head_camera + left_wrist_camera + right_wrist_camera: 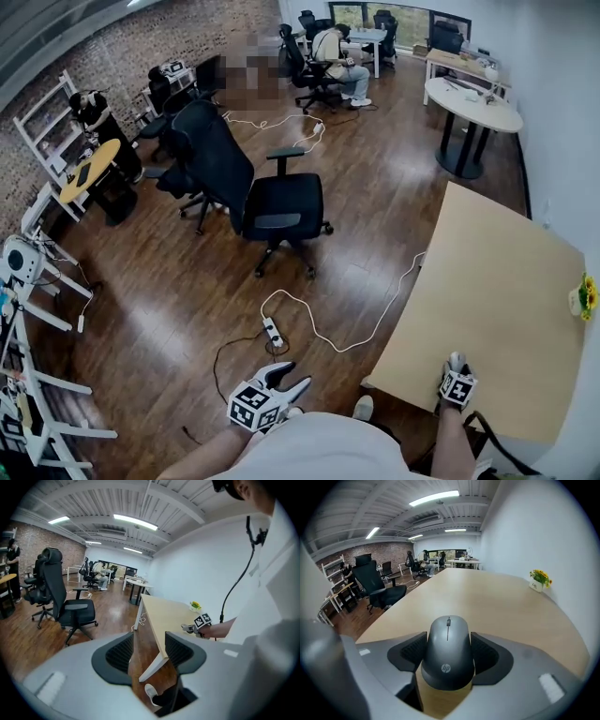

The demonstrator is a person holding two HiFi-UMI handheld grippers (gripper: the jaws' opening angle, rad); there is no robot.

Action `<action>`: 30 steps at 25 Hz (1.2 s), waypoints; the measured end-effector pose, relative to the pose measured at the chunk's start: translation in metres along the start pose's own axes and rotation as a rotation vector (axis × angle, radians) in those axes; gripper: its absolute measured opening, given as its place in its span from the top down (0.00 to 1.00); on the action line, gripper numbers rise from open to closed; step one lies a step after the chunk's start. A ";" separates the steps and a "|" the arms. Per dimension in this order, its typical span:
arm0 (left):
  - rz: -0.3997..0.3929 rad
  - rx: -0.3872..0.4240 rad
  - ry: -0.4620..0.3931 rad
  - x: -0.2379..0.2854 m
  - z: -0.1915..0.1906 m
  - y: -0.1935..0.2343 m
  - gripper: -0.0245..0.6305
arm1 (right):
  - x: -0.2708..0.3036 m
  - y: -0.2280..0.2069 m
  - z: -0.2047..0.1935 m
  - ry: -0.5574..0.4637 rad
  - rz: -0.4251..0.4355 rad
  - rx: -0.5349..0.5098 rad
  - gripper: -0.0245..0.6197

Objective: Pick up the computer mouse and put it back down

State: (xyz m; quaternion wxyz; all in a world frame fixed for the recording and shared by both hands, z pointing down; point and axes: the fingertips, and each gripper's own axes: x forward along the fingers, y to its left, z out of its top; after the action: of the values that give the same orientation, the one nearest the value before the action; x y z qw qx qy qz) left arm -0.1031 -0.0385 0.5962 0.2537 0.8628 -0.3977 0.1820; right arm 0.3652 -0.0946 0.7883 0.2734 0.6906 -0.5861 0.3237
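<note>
A dark grey computer mouse (pixel 447 651) with a scroll wheel sits between the pads of my right gripper (pixel 448 645), which is shut on its sides. In the head view the right gripper (pixel 456 364) is low over the near edge of the pale wooden table (pixel 487 309); whether the mouse touches the tabletop cannot be told. My left gripper (pixel 281 377) hangs over the floor left of the table, open, nothing between its jaws. The left gripper view looks past its spread fingers (pixel 119 652) to the table (pixel 164 613) and the right gripper (pixel 196 628).
A small pot of yellow flowers (pixel 585 296) stands at the table's right edge. A black office chair (pixel 262 202) stands on the wooden floor, with a power strip and white cable (pixel 273 332) close by. White shelves (pixel 28 375) line the left. A person (pixel 342 66) sits far back.
</note>
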 end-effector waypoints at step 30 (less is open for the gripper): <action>-0.172 0.073 0.063 0.039 0.006 -0.001 0.67 | -0.064 0.062 -0.001 -0.072 0.102 0.031 0.33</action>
State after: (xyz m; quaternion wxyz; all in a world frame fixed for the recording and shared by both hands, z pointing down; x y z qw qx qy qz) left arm -0.0776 -0.0651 0.6109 0.2494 0.8961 -0.3073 0.2010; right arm 0.2972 -0.0636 0.7396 0.2246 0.6751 -0.6249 0.3212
